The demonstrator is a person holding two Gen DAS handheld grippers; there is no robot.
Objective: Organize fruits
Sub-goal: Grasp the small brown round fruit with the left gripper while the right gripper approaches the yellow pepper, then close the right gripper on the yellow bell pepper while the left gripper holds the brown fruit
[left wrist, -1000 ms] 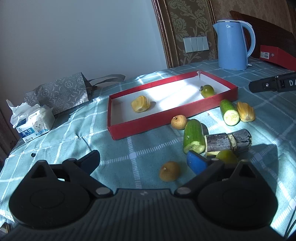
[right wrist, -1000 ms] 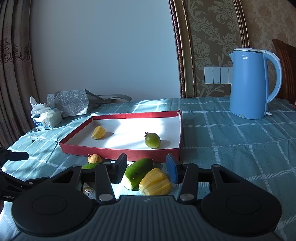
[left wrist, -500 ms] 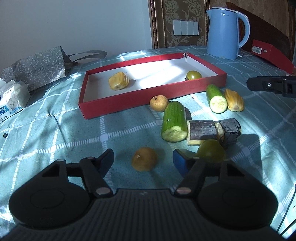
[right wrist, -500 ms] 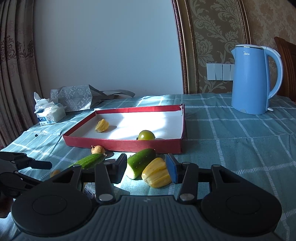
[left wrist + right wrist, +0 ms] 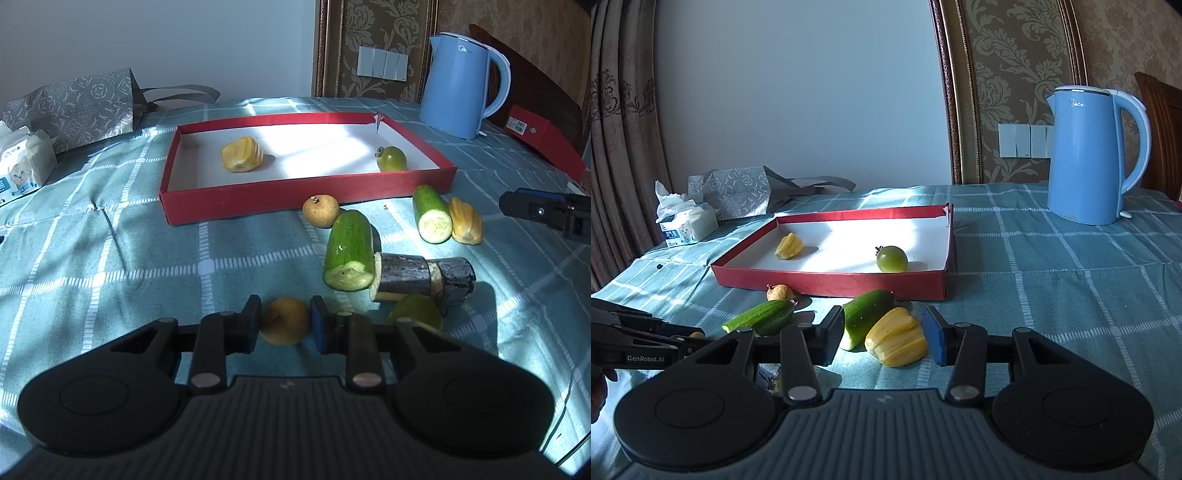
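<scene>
My left gripper (image 5: 284,325) is shut on a small brown round fruit (image 5: 285,321) at table level. A red tray (image 5: 295,199) holds a yellow jackfruit piece (image 5: 242,154) and a green tomato (image 5: 391,159). In front of it lie another brown fruit (image 5: 320,210), two cucumber pieces (image 5: 349,251) (image 5: 431,214), a sugarcane piece (image 5: 421,277), a green fruit (image 5: 415,312) and a yellow jackfruit piece (image 5: 464,221). My right gripper (image 5: 884,338) is open around that yellow jackfruit piece (image 5: 897,336), beside a cucumber piece (image 5: 866,317).
A blue kettle (image 5: 1089,158) stands at the back right. A tissue pack (image 5: 687,221) and a grey bag (image 5: 738,192) lie at the back left. A red box (image 5: 543,140) sits at the far right. The table has a teal checked cloth (image 5: 110,258).
My left gripper moved forward and closed its fingers on the small brown fruit. My right gripper edged closer to the yellow jackfruit piece and stayed open.
</scene>
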